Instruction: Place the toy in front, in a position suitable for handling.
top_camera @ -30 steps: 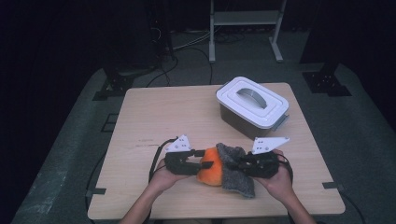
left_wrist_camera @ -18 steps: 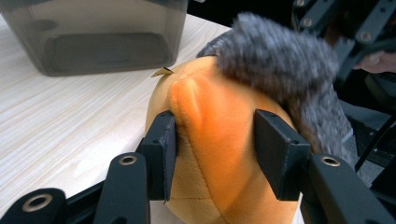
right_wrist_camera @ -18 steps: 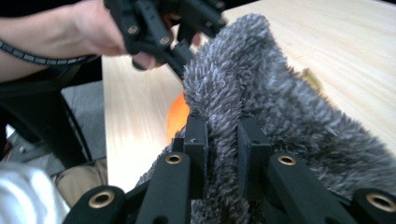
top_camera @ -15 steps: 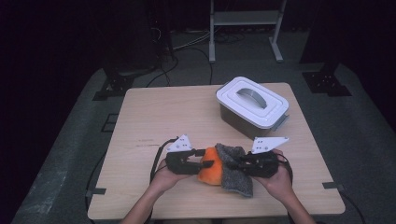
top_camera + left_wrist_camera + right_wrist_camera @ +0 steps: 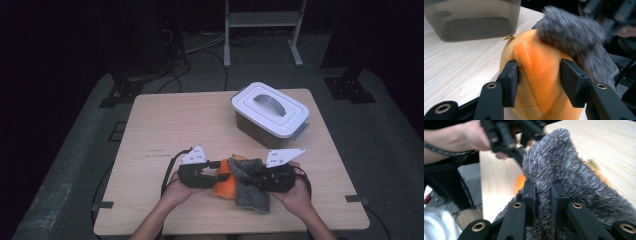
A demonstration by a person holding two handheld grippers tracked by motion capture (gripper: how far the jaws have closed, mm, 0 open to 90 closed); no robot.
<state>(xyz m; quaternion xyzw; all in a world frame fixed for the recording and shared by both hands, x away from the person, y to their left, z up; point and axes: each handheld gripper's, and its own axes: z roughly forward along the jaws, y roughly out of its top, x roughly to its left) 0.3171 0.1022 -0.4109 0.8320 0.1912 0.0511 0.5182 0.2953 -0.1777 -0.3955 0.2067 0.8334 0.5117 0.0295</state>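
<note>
An orange plush toy (image 5: 224,188) lies near the table's front edge with a grey fuzzy cloth (image 5: 251,196) draped over its right side. My left gripper (image 5: 220,176) comes in from the left and is shut on the orange toy (image 5: 539,75), both pads pressing into its sides. The grey cloth (image 5: 574,32) covers the toy's far side there. My right gripper (image 5: 247,178) comes in from the right and is shut on a fold of the grey cloth (image 5: 564,165), pinched tight between the pads (image 5: 543,200). A bit of orange (image 5: 519,182) peeks out under the cloth.
A dark box with a white handled lid (image 5: 270,112) stands at the back right of the wooden table (image 5: 170,125); its smoky wall (image 5: 474,22) is close behind the toy. Cables and a metal stand (image 5: 262,30) are on the floor beyond the table.
</note>
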